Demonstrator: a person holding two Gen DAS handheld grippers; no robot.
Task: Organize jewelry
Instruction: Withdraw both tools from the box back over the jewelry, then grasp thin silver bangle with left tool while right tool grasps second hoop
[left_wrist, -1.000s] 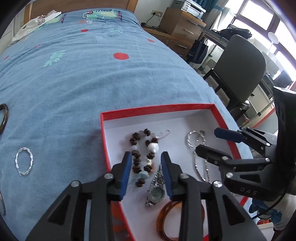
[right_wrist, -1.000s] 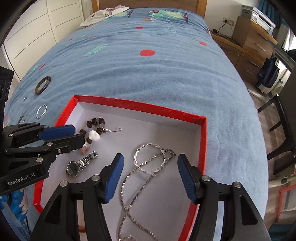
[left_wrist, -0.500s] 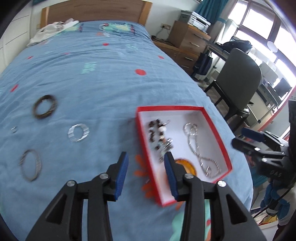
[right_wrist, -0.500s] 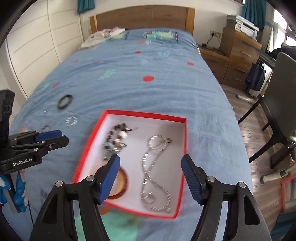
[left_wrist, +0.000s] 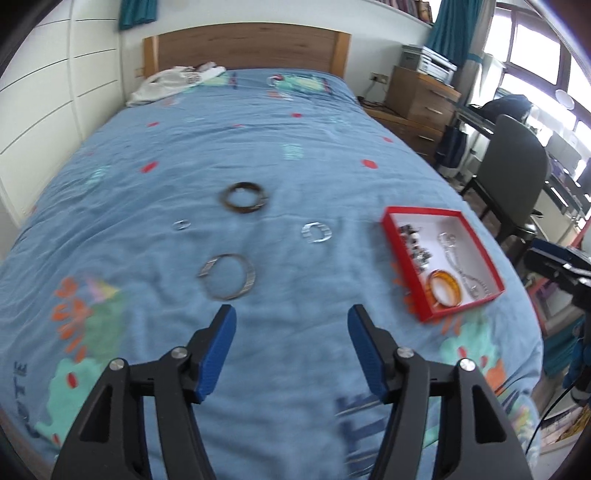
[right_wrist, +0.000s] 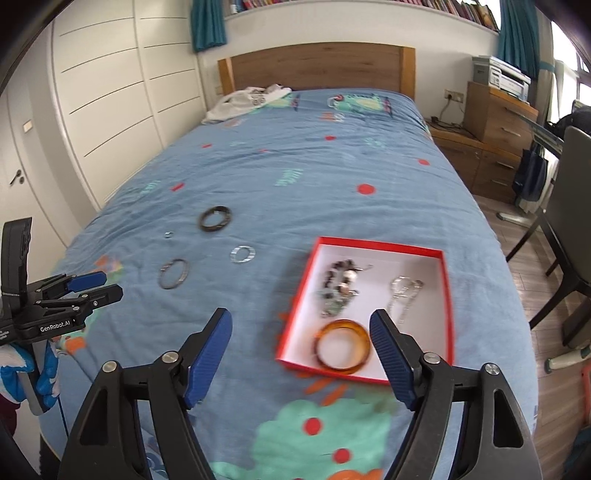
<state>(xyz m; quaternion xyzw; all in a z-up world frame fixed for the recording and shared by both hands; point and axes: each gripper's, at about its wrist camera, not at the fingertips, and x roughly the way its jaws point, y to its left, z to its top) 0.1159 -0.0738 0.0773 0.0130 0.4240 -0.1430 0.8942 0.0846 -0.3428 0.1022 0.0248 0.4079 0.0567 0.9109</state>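
Observation:
A red box (left_wrist: 424, 299) (right_wrist: 299, 295) with a white inside lies on the blue bedspread. It holds a bead bracelet (right_wrist: 341, 271), a watch (right_wrist: 334, 304), a silver chain (right_wrist: 404, 291) and an amber bangle (left_wrist: 444, 288) (right_wrist: 342, 350). Loose on the bed to its left lie a dark bangle (left_wrist: 243, 197) (right_wrist: 215, 218), a silver bangle (left_wrist: 229, 277) (right_wrist: 173, 273), a twisted silver ring (left_wrist: 316, 232) (right_wrist: 242, 254) and a small ring (left_wrist: 181, 224) (right_wrist: 168, 233). My left gripper (left_wrist: 291, 350) is open and empty, held above the bed short of the silver bangle. My right gripper (right_wrist: 301, 354) is open and empty, near the box's front edge.
A white garment (left_wrist: 173, 79) lies by the wooden headboard (right_wrist: 317, 66). A white wardrobe (right_wrist: 110, 110) stands at the left. Wooden drawers (right_wrist: 495, 122) and a dark chair (left_wrist: 517, 173) stand to the right of the bed.
Both grippers have pulled back and up from the box. The left gripper has swung left toward the loose bangles and opened wider.

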